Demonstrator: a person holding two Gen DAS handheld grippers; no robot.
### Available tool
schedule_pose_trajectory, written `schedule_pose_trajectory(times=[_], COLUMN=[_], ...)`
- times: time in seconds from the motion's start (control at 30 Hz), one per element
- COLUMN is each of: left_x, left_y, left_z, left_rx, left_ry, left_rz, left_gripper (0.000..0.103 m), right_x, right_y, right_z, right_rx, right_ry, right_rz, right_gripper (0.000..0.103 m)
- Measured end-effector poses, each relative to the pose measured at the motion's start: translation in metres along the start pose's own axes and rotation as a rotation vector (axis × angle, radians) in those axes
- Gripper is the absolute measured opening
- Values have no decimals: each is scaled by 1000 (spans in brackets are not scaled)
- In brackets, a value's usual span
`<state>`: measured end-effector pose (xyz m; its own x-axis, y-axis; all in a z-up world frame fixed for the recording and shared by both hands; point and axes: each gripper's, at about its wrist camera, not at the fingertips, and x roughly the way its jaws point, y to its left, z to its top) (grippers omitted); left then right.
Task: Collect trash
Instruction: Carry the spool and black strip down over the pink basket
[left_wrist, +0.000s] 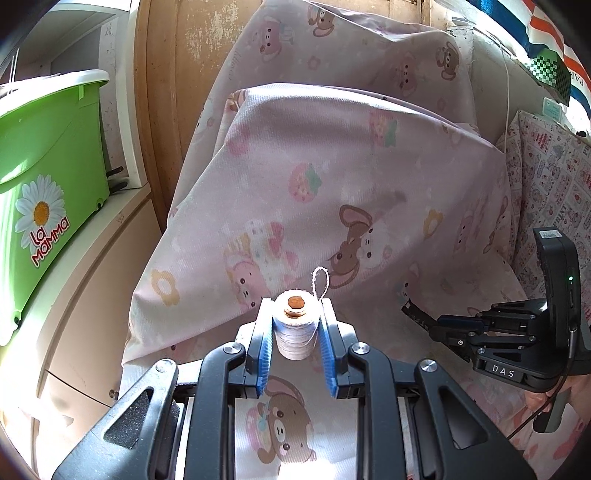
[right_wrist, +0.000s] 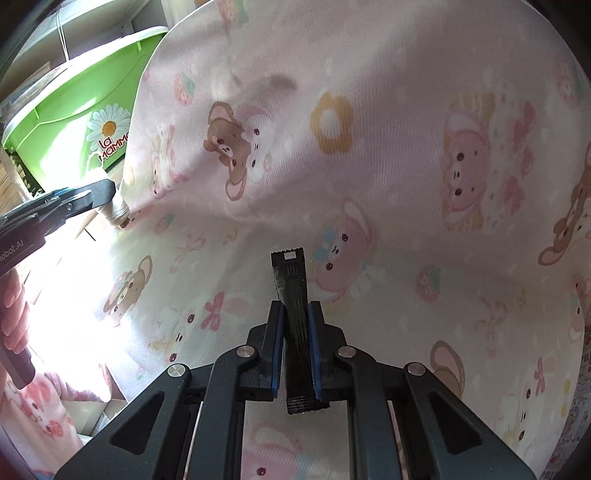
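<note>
My left gripper (left_wrist: 295, 308) is shut on a small spool of white thread (left_wrist: 295, 332) with a brown core and a loose loop of thread at its top. It hangs above the pink cartoon-print bedding (left_wrist: 332, 177). In the right wrist view the same spool (right_wrist: 117, 213) pokes out of the left gripper (right_wrist: 107, 197) at the left edge. My right gripper (right_wrist: 295, 310) is shut on a flat black tube (right_wrist: 291, 280), which stands up between the blue pads; its crimped end points away from me. The right gripper (left_wrist: 443, 323) also shows at the right of the left wrist view.
A green plastic tub (left_wrist: 48, 155) with a daisy label sits on a beige cabinet (left_wrist: 99, 280) to the left. Pink pillows lean on a wooden headboard (left_wrist: 166, 92). A patterned cushion (left_wrist: 546, 177) lies at the right. A hand (right_wrist: 14, 306) holds the left gripper's handle.
</note>
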<state>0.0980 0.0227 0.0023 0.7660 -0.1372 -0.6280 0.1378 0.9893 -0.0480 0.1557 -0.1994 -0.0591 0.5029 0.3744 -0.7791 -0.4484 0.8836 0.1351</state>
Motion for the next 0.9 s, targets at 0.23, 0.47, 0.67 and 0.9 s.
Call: schedule_pose_trajectory(times=[0.23, 0.47, 0.67, 0.9], left_x=[-3, -8, -16, -27], left_y=[-7, -15, -20, -16], left_z=[-3, -7, -15, -30], left_rx=[14, 27, 31, -44], left_ry=[4, 5, 4, 22], left_rz=[-12, -25, -34, -54], left_gripper=[22, 22, 22, 22], right_x=[-27, -52, -81, -104], right_y=[7, 18, 32, 49], right_z=[-6, -17, -28, -49], right_rx=[3, 18, 33, 40], right_ry=[-56, -91, -136, -167], right_rz=[-16, -20, 13, 8], right_gripper=[14, 14, 14, 14])
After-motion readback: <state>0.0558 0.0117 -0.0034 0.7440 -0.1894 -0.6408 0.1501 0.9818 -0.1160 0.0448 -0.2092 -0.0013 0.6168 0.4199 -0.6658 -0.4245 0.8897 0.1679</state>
